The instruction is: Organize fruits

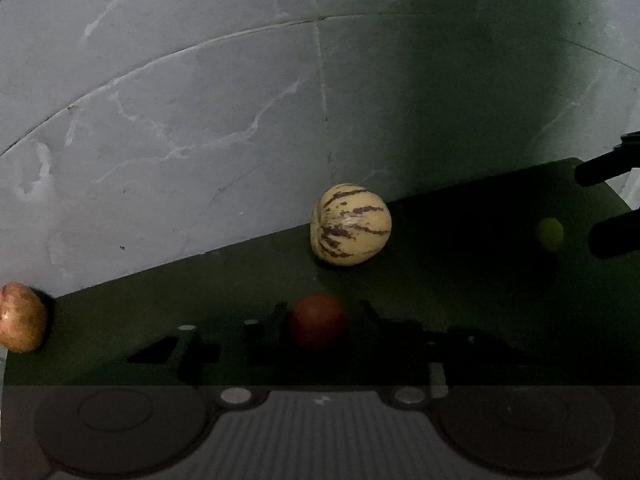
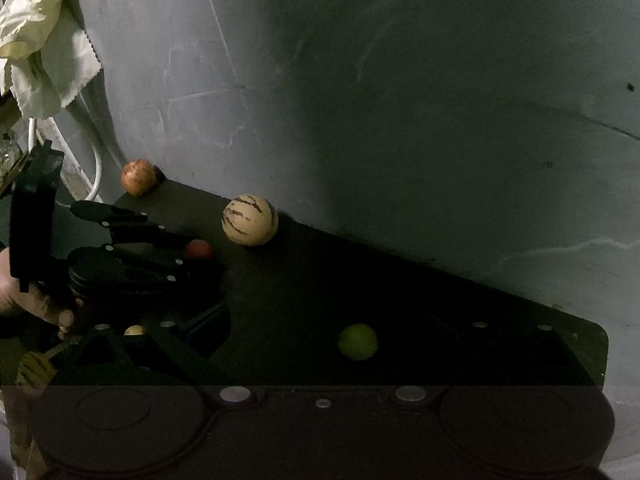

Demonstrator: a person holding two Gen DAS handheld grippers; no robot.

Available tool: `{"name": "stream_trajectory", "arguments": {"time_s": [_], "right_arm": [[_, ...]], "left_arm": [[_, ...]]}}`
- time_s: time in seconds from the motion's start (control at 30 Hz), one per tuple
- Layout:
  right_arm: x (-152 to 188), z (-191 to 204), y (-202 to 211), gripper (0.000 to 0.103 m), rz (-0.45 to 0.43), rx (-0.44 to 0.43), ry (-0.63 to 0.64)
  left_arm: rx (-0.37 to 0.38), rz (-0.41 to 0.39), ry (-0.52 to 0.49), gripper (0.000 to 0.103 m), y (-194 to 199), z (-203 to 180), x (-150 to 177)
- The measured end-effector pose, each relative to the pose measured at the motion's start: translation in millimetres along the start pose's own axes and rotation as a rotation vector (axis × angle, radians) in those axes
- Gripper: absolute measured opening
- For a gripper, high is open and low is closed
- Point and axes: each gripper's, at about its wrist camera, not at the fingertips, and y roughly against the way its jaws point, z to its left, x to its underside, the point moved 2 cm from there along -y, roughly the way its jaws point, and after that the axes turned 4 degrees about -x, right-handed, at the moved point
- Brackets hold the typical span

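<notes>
Striped melon (image 1: 350, 225), one red fruit (image 1: 319, 321), one green (image 1: 550, 233), one apple (image 1: 20, 317)

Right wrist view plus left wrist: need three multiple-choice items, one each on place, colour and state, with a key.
1. Where is the cream round fruit with dark stripes?
A. on the dark green mat, near its edge by the grey marbled tiles
B. inside a basket
C. held by the right tool

2. What colour is the small round fruit between the left tool fingers?
A. blue
B. red
C. white

3. What state is the right tool in?
A. shut on the striped fruit
B. shut on the small yellow-green round fruit
C. open, holding nothing

Key: 1 A, since it rests on the mat beside the tiles. 2 B, since it shows red in both views. 3 C, since its fingers stand wide apart and the yellow-green fruit lies free on the mat.
</notes>
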Motion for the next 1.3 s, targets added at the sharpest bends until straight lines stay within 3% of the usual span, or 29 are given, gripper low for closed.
{"name": "stream_trajectory", "arguments": {"time_s": [0.2,0.27,0.47,0.6,0.73,1.03,1.3], "right_arm": [[4.6,-3.0,-12.7,0.092,0.027,0.009,0.023],[8.1,-6.3,-18.3,0.08,0.044,0.013,0.026],[15.0,-11.8,-28.9,0.063,0.079,0.043,0.051],[15.7,-12.4,-31.0,0.06,0.079,0.04,0.066],[13.8,-12.3,-32.1,0.027,0.082,0.049,0.089],[10.0,-5.5,-15.8,0.025,0.076,-0.006,0.081],[-8.6,19.1,27.4,0.025,0.007,-0.131,0.13]], "left_arm": [[0.002,-0.011,-0.005,0.031,3.7,-3.2,0.2],[0.01,-0.018,0.006,0.031,6.6,-3.4,1.0],[0.009,-0.029,0.023,0.031,11.6,-4.0,0.0],[0.007,-0.031,0.034,0.031,13.4,-4.5,1.3],[-0.003,-0.028,0.041,0.031,14.5,-7.7,1.7],[-0.032,-0.042,0.074,0.031,33.9,-13.2,-1.4],[-0.106,-0.056,0.123,0.031,72.6,-30.2,-6.3]]}}
